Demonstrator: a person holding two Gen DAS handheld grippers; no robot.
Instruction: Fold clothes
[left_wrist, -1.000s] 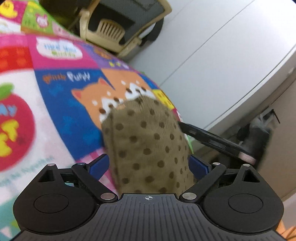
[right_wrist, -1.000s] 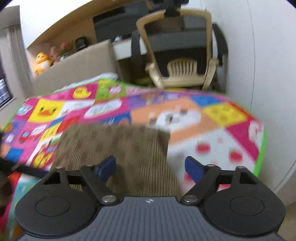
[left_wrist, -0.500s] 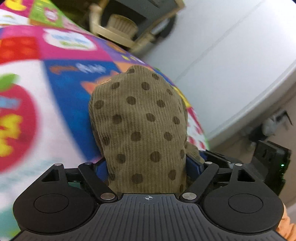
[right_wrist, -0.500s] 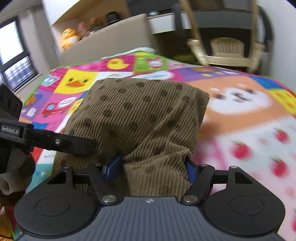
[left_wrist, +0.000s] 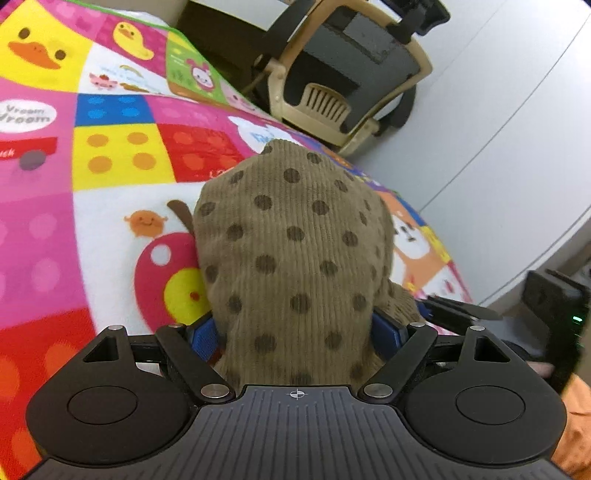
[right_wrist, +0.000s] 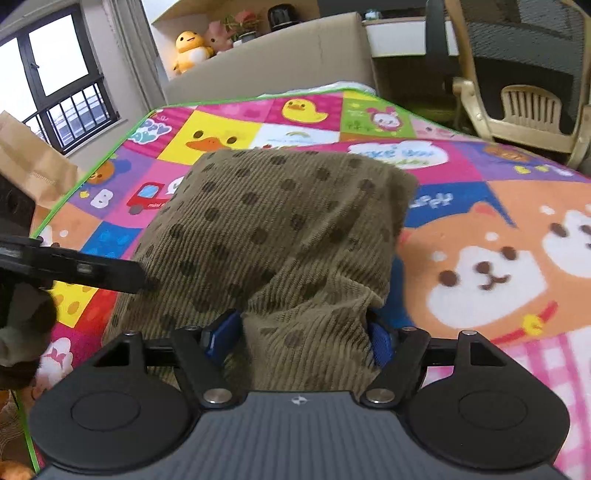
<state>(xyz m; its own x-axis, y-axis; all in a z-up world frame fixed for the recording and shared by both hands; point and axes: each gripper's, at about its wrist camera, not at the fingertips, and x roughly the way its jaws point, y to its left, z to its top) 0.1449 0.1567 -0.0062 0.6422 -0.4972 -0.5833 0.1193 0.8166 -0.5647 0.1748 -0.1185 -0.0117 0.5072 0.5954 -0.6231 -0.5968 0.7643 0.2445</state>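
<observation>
With both the left tongs (left_wrist: 295, 332) and the right tongs (right_wrist: 299, 332) clamped on the dotted corduroy garment (right_wrist: 280, 229) filling the frame's centre above the colourful mat (right_wrist: 480, 240), we judge a fold under way, next needing an even forward lay-down.

Both wrist views look close along the jaws (sharing the mat (left_wrist: 110, 206)).

Olive corduroy garment (left_wrist: 295, 251), dark-dotted, bunched, draped over both tools, above colourful blanket (left_wrist: 110, 229).
</observation>
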